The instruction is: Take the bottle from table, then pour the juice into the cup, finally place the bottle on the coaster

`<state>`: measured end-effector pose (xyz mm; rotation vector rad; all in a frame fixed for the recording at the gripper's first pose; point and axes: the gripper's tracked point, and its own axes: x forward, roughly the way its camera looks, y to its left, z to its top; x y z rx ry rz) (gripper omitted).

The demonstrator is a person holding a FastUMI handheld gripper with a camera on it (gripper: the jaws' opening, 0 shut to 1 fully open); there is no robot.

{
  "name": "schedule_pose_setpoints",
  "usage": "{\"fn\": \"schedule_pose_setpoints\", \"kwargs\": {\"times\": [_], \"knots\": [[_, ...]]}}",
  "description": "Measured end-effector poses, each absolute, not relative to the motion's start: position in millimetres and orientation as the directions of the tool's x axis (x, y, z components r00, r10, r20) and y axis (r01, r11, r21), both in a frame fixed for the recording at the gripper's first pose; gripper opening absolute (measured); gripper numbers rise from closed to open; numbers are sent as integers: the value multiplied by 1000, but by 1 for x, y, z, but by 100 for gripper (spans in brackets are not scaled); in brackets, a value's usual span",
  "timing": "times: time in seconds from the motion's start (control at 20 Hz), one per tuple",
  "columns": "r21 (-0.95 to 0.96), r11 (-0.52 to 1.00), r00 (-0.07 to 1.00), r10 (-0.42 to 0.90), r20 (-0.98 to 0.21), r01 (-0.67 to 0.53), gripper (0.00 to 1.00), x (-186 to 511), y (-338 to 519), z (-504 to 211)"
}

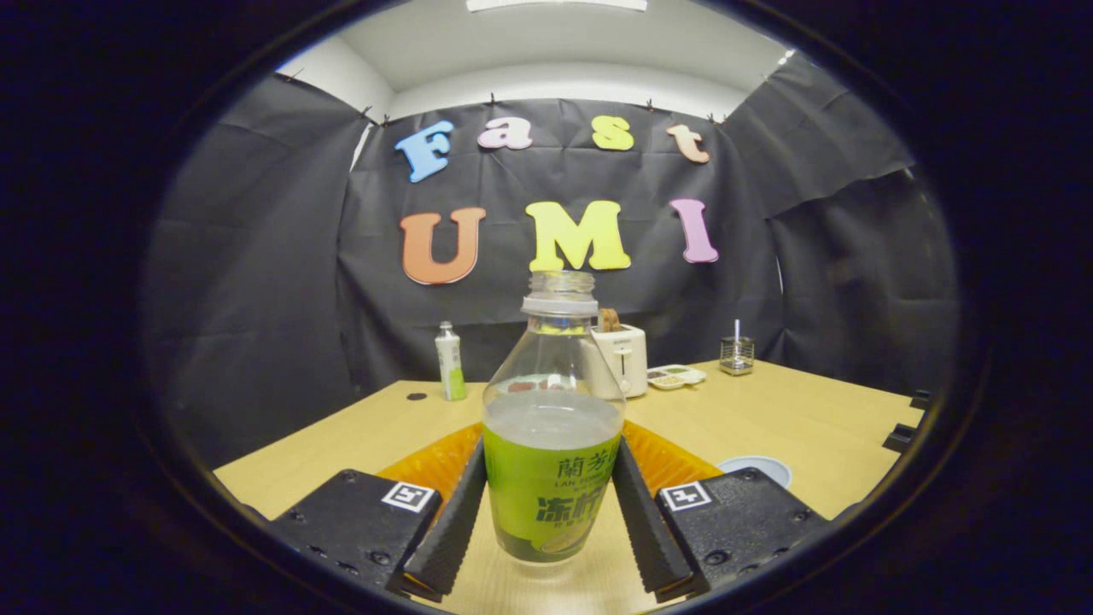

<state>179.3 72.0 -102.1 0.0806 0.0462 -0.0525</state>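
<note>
An uncapped clear bottle (551,410) with a green label stands upright between my fingers, about half full of pale juice. My gripper (549,465) is shut on it, with both fingers (452,521) pressing the label's sides. I cannot tell whether its base touches the wooden table (811,418). Right behind the bottle lies an orange ribbed round mat (427,465), which may be the coaster. A pale round rim (756,468), perhaps the cup, sits just beyond my right finger, partly hidden by the gripper body.
At the back of the table stand a small white and green bottle (449,361), a white toaster (621,359), a divided tray (676,376) and a glass jar with a straw (736,354). Black clamps (905,436) mark the table's right edge.
</note>
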Motion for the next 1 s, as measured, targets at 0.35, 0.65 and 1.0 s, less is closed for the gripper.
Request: {"fn": "schedule_pose_setpoints", "kwargs": {"times": [0.35, 0.65, 1.0], "knots": [[255, 967, 994, 6, -105, 21, 82, 171, 75, -89], [492, 870, 984, 106, -145, -21, 81, 172, 76, -88], [645, 764, 984, 128, -121, -20, 81, 171, 65, -81]]}}
